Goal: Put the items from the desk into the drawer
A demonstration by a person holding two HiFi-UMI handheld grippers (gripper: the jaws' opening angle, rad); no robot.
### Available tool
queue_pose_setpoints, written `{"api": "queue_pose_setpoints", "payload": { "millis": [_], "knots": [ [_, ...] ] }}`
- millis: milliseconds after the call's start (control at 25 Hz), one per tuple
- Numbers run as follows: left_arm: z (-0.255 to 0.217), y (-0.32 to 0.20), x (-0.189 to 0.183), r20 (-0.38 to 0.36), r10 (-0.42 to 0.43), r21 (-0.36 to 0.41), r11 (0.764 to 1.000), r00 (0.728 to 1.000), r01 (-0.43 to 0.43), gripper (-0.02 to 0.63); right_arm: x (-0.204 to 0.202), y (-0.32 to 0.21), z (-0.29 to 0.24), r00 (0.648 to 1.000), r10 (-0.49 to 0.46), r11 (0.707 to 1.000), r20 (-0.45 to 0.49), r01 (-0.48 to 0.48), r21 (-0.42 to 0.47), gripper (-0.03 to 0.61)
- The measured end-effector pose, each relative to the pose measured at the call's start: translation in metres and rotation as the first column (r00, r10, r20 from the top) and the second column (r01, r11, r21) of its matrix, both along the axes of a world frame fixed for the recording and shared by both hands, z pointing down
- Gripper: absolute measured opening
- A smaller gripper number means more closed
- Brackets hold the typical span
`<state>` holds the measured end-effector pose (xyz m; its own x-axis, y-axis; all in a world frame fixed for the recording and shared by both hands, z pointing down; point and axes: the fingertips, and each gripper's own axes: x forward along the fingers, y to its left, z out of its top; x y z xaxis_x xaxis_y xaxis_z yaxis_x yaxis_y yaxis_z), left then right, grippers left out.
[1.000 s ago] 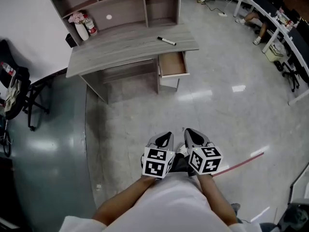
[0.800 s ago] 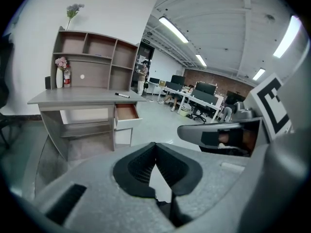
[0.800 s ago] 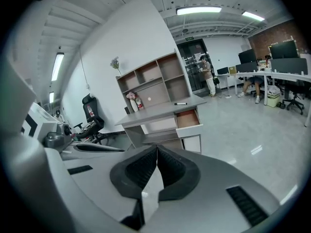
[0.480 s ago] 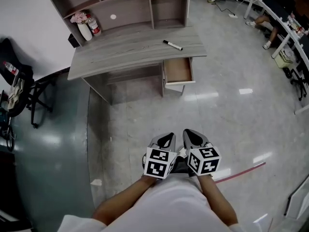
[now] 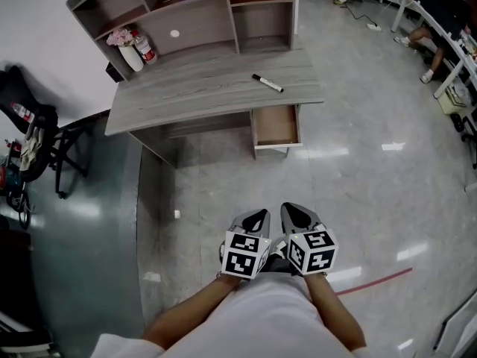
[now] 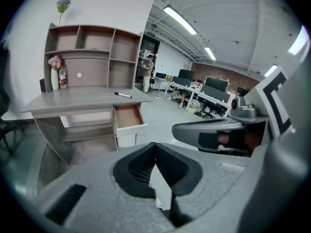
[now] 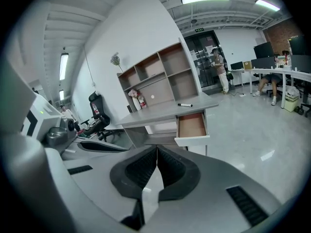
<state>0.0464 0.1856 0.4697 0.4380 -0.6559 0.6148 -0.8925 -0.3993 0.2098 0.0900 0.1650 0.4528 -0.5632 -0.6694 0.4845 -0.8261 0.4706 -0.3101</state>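
Note:
A black marker lies on the right part of the grey wooden desk. Below it, the desk's drawer stands pulled out and looks empty. The marker and open drawer also show in the left gripper view, and the marker and drawer in the right gripper view. Both grippers are held close to my body, far from the desk: the left gripper and the right gripper side by side. Each has its jaws shut with nothing between them.
A shelf unit stands on the desk's back, with a vase of pink flowers and a red bottle at its left. An office chair stands left. A red line crosses the shiny floor. People and desks are at far right.
The view has shifted toward the desk, which now sits lower and larger in the head view. Both grippers stay shut, side by side in front of my body.

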Motion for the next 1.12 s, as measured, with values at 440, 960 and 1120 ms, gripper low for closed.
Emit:
{"api": "queue_pose_setpoints", "payload": {
  "millis": [440,960,1120],
  "knots": [
    [-0.007,-0.048,0.039,0.063,-0.019,0.011,1.000,0.998,0.019,0.002,0.037,-0.050,-0.001,0.998,-0.038,0.999,0.053,0.037,0.007,0.003],
    [0.005,-0.087,0.056,0.030,0.003,0.002,1.000,1.000,-0.003,0.002,0.047,-0.073,0.014,0.999,-0.039,0.999,0.025,0.039,-0.017,0.002],
    [0.009,-0.118,0.053,0.009,0.020,0.003,1.000,1.000,-0.020,0.002,0.043,-0.102,0.013,0.999,-0.033,0.999,-0.006,0.033,0.001,0.002]
  ]
}}
